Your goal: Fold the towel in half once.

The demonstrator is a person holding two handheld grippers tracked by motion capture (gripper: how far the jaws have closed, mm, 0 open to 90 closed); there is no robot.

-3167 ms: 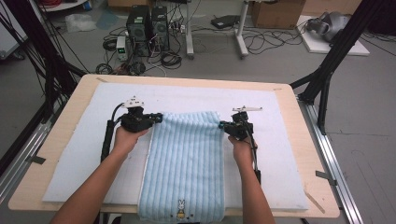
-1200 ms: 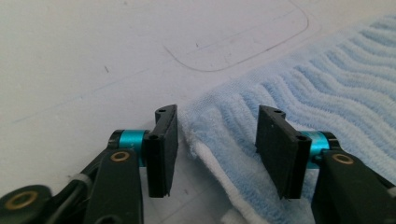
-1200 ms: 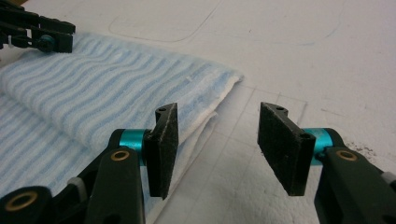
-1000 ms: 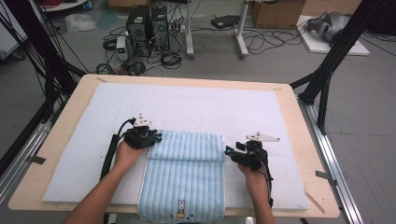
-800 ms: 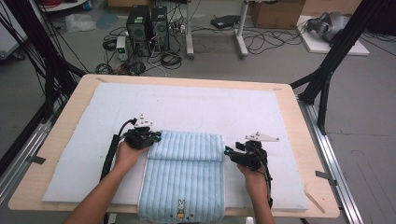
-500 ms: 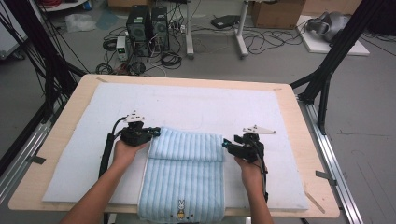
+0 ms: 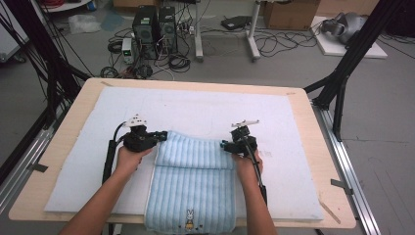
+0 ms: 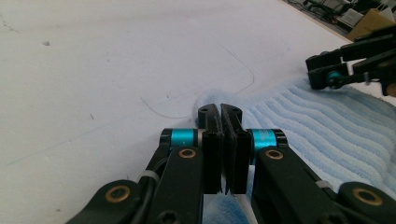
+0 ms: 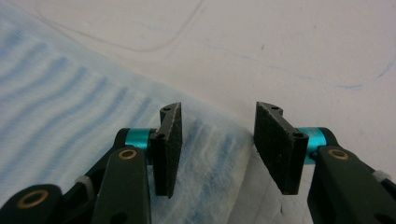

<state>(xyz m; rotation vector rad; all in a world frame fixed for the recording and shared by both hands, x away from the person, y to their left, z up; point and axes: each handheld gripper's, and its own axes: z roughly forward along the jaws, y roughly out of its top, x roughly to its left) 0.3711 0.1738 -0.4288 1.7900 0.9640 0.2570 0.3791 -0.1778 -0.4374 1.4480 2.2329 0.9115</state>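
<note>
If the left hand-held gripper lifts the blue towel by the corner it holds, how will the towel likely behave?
The blue towel will probably drape limply: it is already folded over itself and hangs past the table edge. It should be light, being thin ribbed cloth. With the left hand-held gripper shut on one corner and the right hand-held gripper open, the far side would likely sag and the fold slip open.

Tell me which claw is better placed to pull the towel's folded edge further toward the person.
Left. The left claw is shut on the towel corner, jaws together. The right claw is open, its jaws straddling the other corner without gripping.
</note>
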